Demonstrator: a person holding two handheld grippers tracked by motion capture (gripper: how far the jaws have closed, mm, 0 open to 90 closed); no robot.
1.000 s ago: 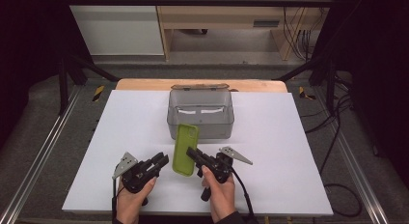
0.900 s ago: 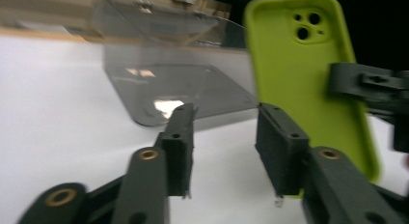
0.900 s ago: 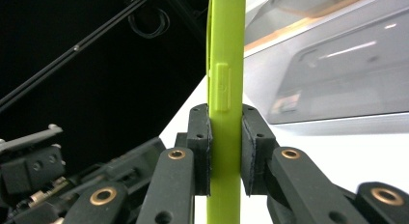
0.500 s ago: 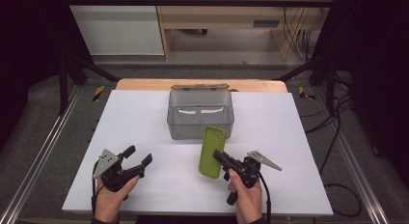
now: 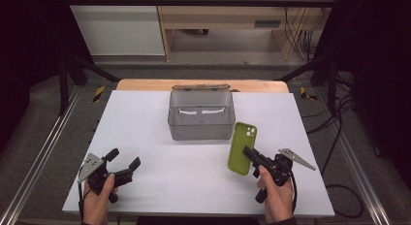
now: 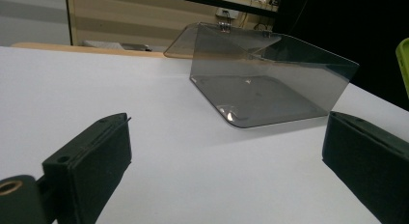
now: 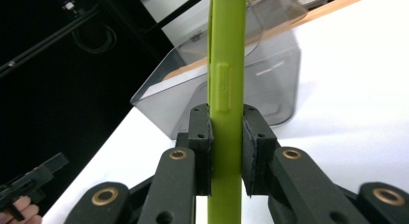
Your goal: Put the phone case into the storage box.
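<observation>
My right gripper (image 5: 248, 154) is shut on a green phone (image 5: 241, 147) and holds it on edge, camera end away from me, at the front right of the white table (image 5: 145, 113). In the right gripper view both pads clamp the phone (image 7: 225, 64) at its lower part, with the right gripper (image 7: 226, 151) midway across it. My left gripper (image 5: 124, 163) sits at the front left, apart from the phone; its jaws have just been opening and nothing is between them. In the left gripper view the left gripper (image 6: 226, 156) stands wide over bare table.
A clear grey plastic box (image 5: 201, 117) stands at the table's middle back, its lid (image 5: 201, 87) swung open behind it. The box (image 6: 270, 84) lies ahead of the left gripper, and the box (image 7: 270, 79) is just behind the phone. Metal rails run along both table sides.
Both grippers were together at the phone near the front middle. The left gripper let go, opened and moved left. The right gripper carried the phone to the right.
</observation>
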